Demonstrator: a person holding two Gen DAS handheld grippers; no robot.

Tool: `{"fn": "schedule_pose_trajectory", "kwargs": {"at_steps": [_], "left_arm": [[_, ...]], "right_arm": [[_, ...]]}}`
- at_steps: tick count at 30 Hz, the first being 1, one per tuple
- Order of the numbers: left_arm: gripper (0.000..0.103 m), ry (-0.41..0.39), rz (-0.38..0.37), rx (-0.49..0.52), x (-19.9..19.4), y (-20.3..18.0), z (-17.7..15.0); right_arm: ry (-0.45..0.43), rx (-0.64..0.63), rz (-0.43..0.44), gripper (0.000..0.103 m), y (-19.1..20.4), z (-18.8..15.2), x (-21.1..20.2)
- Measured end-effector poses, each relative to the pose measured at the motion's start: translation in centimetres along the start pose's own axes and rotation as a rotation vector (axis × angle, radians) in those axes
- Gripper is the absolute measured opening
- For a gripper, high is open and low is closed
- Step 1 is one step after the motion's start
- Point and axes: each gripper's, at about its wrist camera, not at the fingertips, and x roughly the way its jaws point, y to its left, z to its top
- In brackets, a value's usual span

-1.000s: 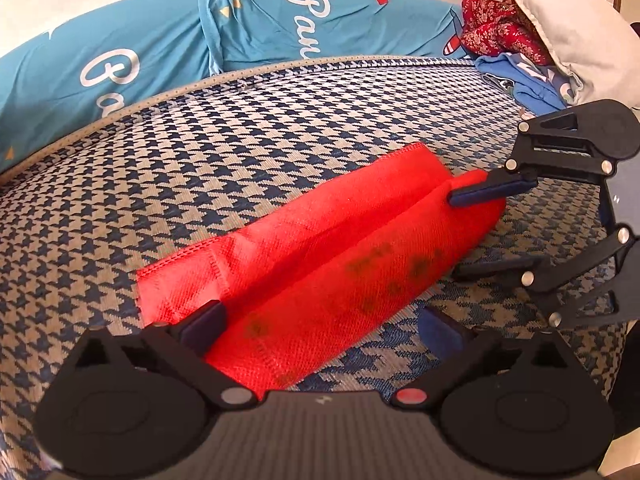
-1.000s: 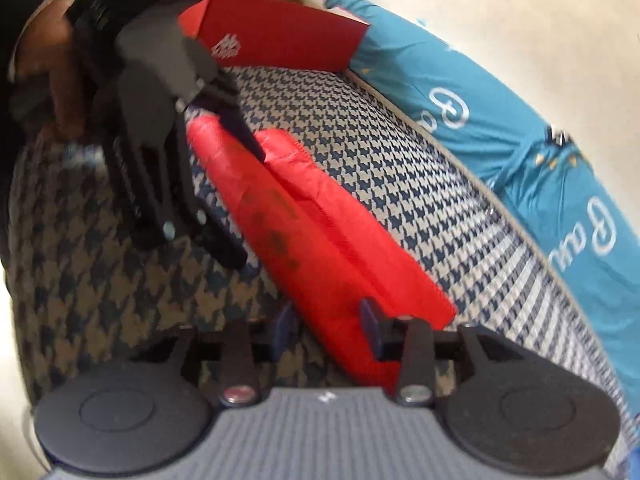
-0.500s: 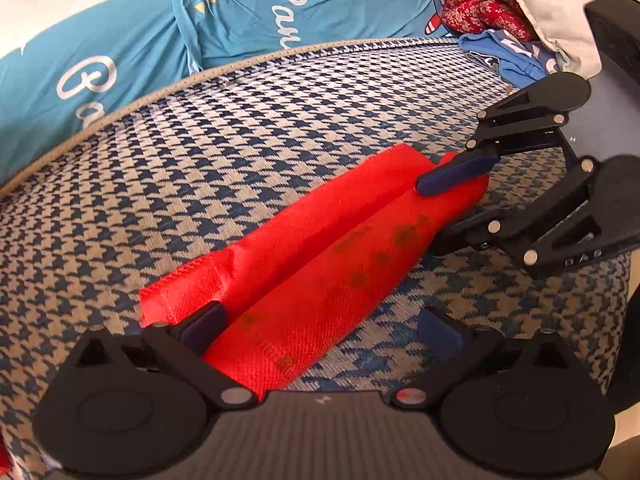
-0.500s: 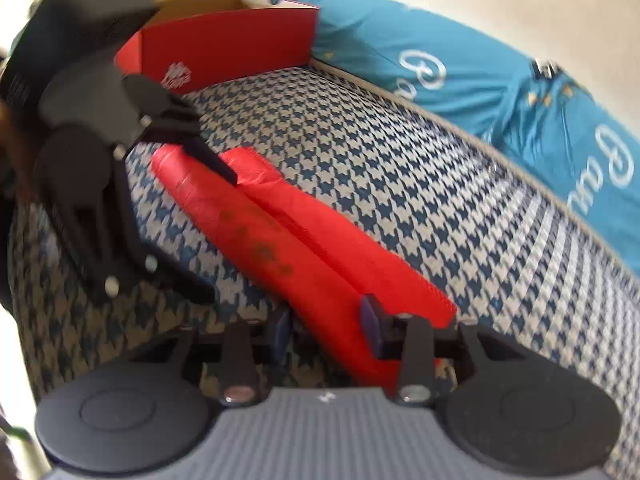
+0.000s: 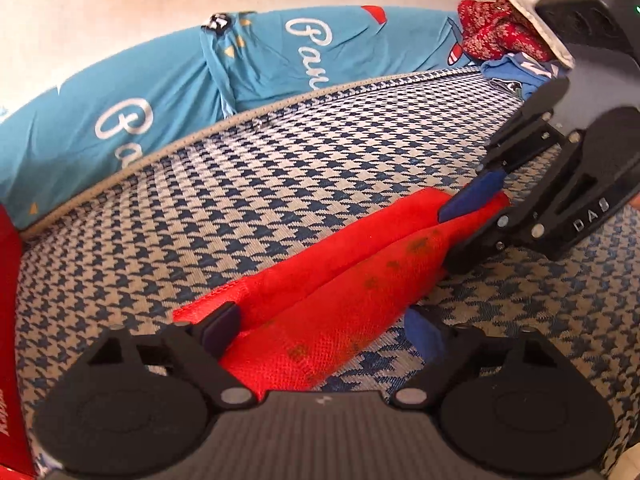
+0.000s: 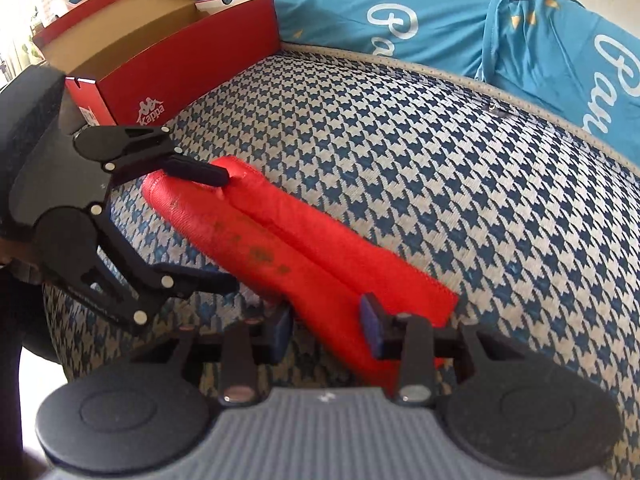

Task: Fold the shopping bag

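Already the long red non-woven shopping bag [image 5: 340, 292] lay folded into a narrow strip on the blue-and-cream houndstooth mattress [image 5: 280, 184], running lengthwise between the two tools. Behind it sat a teal printed bolster [image 6: 440, 24] and an open red cardboard shoe box [image 6: 176, 52], both well apart from the strip.

Compared with a second earlier, the left hand-held gripper [image 5: 320, 328] had begun closing from its widest spread. One end of the strip lay between its jaws, but the right pad stood clear of the fabric, so no grip was made yet. That narrowing probably meant it was about to pinch this end for the next fold.

The right hand-held gripper [image 6: 326, 326] had rolled and shifted across the bed since then. It now angled steeply down over the opposite end, its jaws narrowed either side of the nearer lobe of the strip. They appeared to press on it, though the far lobe lay outside them.

With both ends taken, folding the strip end to end seemed the likely step.
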Motion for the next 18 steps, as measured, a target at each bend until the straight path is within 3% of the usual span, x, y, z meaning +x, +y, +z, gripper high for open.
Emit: {"fn": "schedule_pose_trajectory", "kwargs": {"at_steps": [4,9,16,18], "left_arm": [[0.063,-0.050,0.027,0.153,-1.1,-1.9,-0.4],[0.047,-0.044,0.030,0.224,-1.2,-2.5,-0.2],[0.040,-0.011,0.053,0.395,-0.8,-4.0,-0.6],[0.039,0.006,0.033,0.389,-0.5,-3.8,-0.4]], "right_arm": [[0.015,0.020,0.009,0.035,-0.3,0.1,-0.1],[0.025,0.005,0.003,0.035,-0.2,0.3,0.0],[0.025,0.028,0.021,0.035,-0.7,0.4,0.2],[0.024,0.030,0.019,0.036,-0.6,0.5,0.3]]}}
